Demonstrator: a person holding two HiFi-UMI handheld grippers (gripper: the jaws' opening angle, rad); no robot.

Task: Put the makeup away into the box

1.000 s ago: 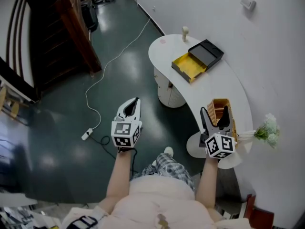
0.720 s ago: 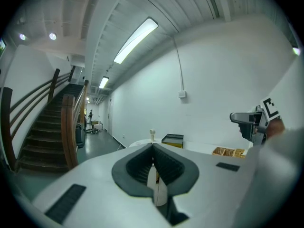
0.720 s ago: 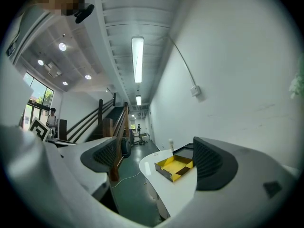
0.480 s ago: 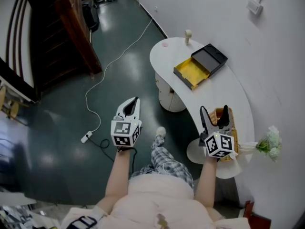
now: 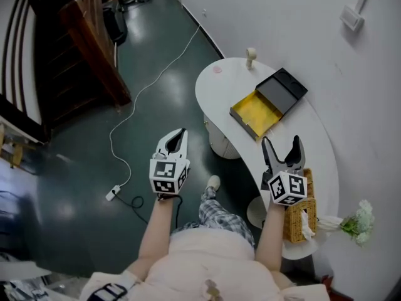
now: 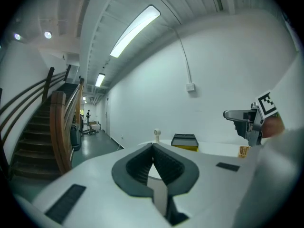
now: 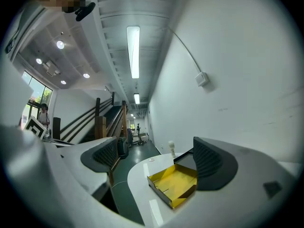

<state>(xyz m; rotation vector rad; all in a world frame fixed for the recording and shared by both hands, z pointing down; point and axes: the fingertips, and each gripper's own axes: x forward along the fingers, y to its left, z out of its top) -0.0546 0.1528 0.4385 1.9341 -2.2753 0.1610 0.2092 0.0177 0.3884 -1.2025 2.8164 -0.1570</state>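
Observation:
An open box [image 5: 258, 112] with a yellow inside lies on the white curved table [image 5: 220, 94], its dark lid [image 5: 283, 91] lying beside it. The right gripper view shows the same box [image 7: 175, 185] ahead between the jaws. A small white upright item [image 5: 251, 57] stands at the table's far end, and a small pink disc [image 5: 217, 69] lies near it. My right gripper [image 5: 283, 152] hangs open over the table's near part, empty. My left gripper [image 5: 178, 136] is shut and empty, held over the floor left of the table.
A wicker basket [image 5: 297, 212] with tissue sits at the table's near end, with white flowers [image 5: 354, 219] beside it. A white cable [image 5: 144, 86] runs across the dark green floor to a plug strip [image 5: 113, 193]. A wooden staircase [image 5: 75, 36] stands at the left. The wall [image 5: 301, 30] borders the table.
The person has stepped forward along the table. The box now lies nearer, and the basket has passed from in front of the right gripper to beside and behind it.

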